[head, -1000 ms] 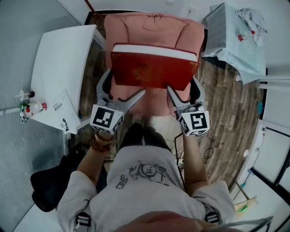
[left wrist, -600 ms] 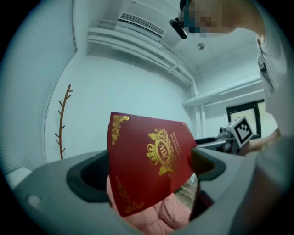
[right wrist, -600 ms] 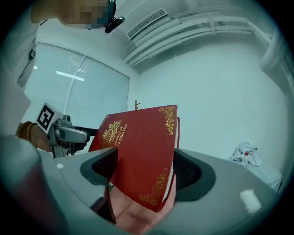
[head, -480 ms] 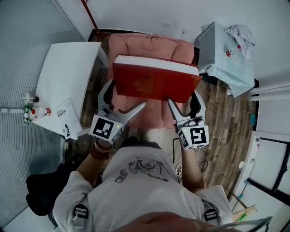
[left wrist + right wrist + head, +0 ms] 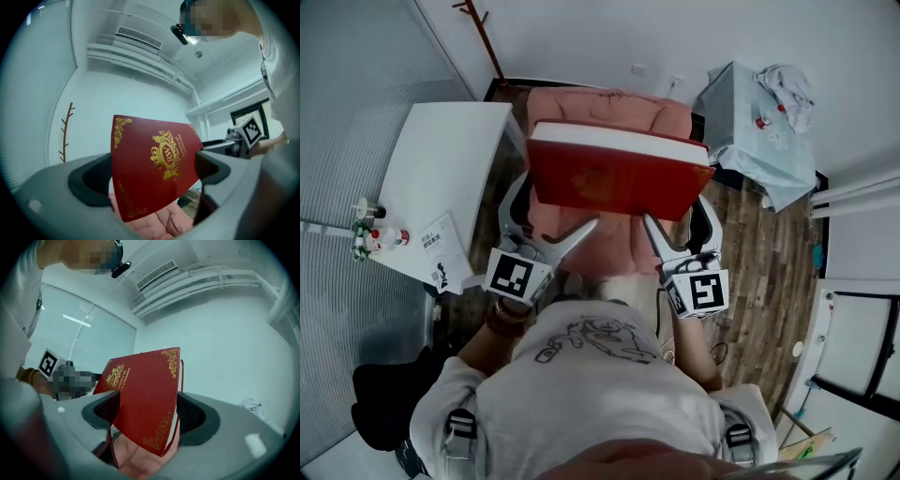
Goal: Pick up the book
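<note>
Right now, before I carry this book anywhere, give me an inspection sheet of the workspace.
Surface: pink armchair, below the red book.
Job's things: red book closed, gold print on its cover, gripped along its near edge.
Clutter: bottles and a booklet on the white table; small items on the cloth-covered side table.
Grippers: left gripper and right gripper both shut on the book.
Cables: nothing seen.
Surroundings: wood floor, coat rack in the corner.
</note>
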Demonstrator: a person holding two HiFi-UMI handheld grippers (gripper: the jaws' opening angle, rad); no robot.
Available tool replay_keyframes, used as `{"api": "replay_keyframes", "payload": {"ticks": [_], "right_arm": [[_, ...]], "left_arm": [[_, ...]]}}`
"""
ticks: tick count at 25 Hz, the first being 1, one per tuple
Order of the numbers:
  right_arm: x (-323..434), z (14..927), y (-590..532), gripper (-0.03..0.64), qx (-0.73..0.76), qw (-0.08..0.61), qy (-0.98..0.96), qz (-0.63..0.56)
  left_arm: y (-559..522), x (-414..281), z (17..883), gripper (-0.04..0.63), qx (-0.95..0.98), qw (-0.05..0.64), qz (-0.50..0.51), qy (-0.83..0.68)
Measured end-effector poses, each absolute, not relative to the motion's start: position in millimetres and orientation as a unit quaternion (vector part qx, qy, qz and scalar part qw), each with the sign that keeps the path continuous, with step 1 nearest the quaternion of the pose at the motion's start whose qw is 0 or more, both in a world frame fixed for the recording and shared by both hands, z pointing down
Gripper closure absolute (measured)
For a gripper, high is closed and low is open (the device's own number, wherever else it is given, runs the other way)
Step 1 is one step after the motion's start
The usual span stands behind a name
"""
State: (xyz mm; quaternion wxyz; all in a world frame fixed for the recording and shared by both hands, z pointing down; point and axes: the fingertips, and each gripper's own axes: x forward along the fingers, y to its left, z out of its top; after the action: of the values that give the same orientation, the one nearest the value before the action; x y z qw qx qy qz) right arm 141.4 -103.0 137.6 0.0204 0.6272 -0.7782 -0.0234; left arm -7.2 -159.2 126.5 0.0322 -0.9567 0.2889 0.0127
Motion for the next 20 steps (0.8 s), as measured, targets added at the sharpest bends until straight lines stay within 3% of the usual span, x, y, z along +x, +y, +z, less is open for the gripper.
{"api": "replay_keyframes", "payload": {"ticks": [20], "right_arm": [[134.4,131.1,-97.7,0.256,0.624,0.020,-0.780,-0.031]], "left_arm": [[-156.0,-13.5,119.1,0.049,-0.953,0.024,0.018,0.301]]}}
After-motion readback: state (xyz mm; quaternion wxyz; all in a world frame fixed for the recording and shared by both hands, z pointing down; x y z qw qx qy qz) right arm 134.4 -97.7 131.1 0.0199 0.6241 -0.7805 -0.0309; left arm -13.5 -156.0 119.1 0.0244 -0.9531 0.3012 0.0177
